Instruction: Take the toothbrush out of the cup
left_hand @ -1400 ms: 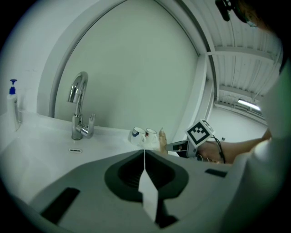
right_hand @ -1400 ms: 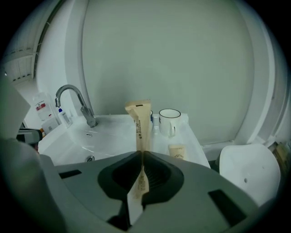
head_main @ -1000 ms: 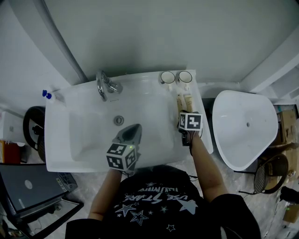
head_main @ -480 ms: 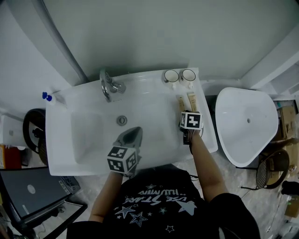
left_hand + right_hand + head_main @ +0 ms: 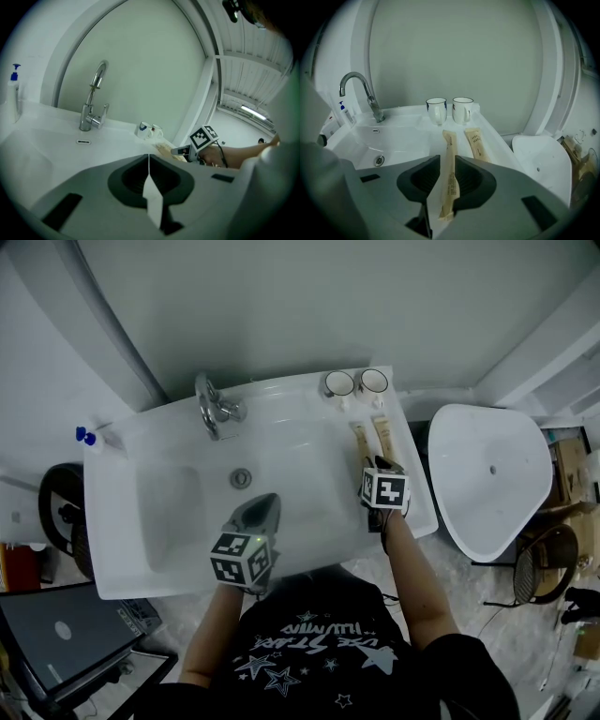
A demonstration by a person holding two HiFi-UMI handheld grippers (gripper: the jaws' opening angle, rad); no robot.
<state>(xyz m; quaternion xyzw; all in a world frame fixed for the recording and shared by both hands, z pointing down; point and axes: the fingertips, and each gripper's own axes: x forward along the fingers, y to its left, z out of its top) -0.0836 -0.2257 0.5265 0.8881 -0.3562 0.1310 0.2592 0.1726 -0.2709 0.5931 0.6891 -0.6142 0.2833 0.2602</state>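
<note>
Your right gripper (image 5: 447, 161) is clamped on the near end of a wrapped toothbrush (image 5: 449, 176). Its long axis runs straight away from you along the right-hand rim of the sink (image 5: 127, 442), and its far end points at the left cup (image 5: 436, 110), stopping short of it. A second wrapped toothbrush (image 5: 476, 143) lies just to its right, nearly parallel, pointing toward the right cup (image 5: 462, 108). Both cups stand side by side at the back of the rim.

Your left gripper (image 5: 149, 158) hangs over the basin in front of the tap (image 5: 91, 101), its jaws pressed together with nothing between them.

Against half a second ago, little differs. Both wrapped toothbrushes keep the same line, the cups have not moved, and your right gripper has stayed at the same end of its packet. Your left gripper has held its place over the basin.
</note>
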